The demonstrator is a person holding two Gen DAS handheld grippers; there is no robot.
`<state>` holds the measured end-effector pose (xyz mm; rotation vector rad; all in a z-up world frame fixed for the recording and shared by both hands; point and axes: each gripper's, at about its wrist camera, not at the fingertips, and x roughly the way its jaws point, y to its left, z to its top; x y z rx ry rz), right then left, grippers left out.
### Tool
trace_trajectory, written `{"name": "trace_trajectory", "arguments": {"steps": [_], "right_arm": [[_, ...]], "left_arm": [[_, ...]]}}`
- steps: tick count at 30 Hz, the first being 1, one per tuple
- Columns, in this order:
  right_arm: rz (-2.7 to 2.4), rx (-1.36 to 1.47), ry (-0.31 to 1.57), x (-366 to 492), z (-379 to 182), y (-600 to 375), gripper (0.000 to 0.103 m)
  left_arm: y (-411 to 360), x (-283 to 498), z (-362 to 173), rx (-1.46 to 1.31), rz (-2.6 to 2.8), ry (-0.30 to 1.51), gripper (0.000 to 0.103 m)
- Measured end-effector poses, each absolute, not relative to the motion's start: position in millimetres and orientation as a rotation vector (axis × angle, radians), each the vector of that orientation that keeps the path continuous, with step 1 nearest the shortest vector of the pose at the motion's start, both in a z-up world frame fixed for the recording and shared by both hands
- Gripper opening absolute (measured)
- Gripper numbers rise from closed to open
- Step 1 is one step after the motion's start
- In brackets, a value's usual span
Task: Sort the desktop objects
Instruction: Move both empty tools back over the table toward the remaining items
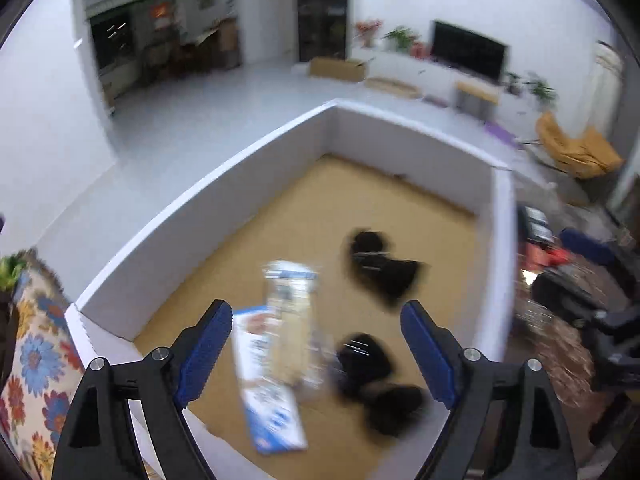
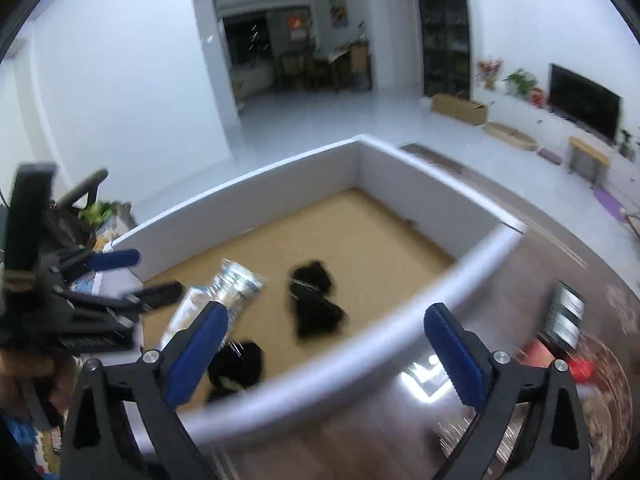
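Living room backdrop on both cams: white floor, a dark TV (image 1: 468,50) on a low white cabinet at about 1 o'clock, and a cardboard carton (image 1: 338,68) on the floor near 12. Right under my grippers is the big white-walled box (image 1: 208,184) with a brown cardboard bottom, and that's where the sorted stuff is sitting.

Inside the box from the left wrist view: a clear plastic packet with blue print (image 1: 290,312), pretty motion-smeared, lying partly over a flat blue-and-white card pack (image 1: 268,384) toward 6 o'clock. Two black clumps too: one black bundle (image 1: 380,268) near the middle at roughly 2 o'clock from the packet, and a second black bundle (image 1: 372,380) closer to me at 5 o'clock. Too blurry to say what they actually are, maybe fabric or clips.

My left gripper (image 1: 316,352) hangs over the near part of the box with its jaws spread wide and nothing pinched; the packet is below them, between the blue pads in the view. My right gripper (image 2: 326,356) is also spread, empty, straddling the near white wall. From that cam the left gripper shows at 9 o'clock.

Outside the box at 3 o'clock, on a dark patterned tabletop (image 2: 600,380), I see a red item (image 2: 576,364) and a black-and-white boxy thing (image 2: 562,316), both blurred. A floral cloth (image 1: 36,360) sits at 8 o'clock.
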<state>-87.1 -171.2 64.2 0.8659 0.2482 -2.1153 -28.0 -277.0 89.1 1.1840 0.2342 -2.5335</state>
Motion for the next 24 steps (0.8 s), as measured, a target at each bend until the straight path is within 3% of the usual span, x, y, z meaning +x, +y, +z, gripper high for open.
{"name": "trace_trajectory", "arguments": {"steps": [3,5,8,13,18,24], "right_arm": [[-2.223,0.854,0.251,-67,55,-100,0.102],[-2.308,0.879,0.263,-56,40,-48,0.102],[-2.400,0.994,0.259,-41,9,26,0.103],[-2.484,1.180,0.259,-22,-37,102,0.103],[-2.504,1.243,0.234,-7,-61,137,0.103],[-2.491,1.268,0.234,-2,-70,133,0.103]], "left_arm": [[-224,-21,102,1.188,-2.684,0.200,0.089],[-182,-14,104,1.200,-2.782,0.155,0.103],[-124,-15,90,1.266,-2.874,0.056,0.103],[-64,-33,21,1.486,-2.822,-0.076,0.103],[-50,-48,-22,1.564,-2.758,-0.137,0.103],[-89,-39,-5,1.489,-2.812,0.057,0.103]]}}
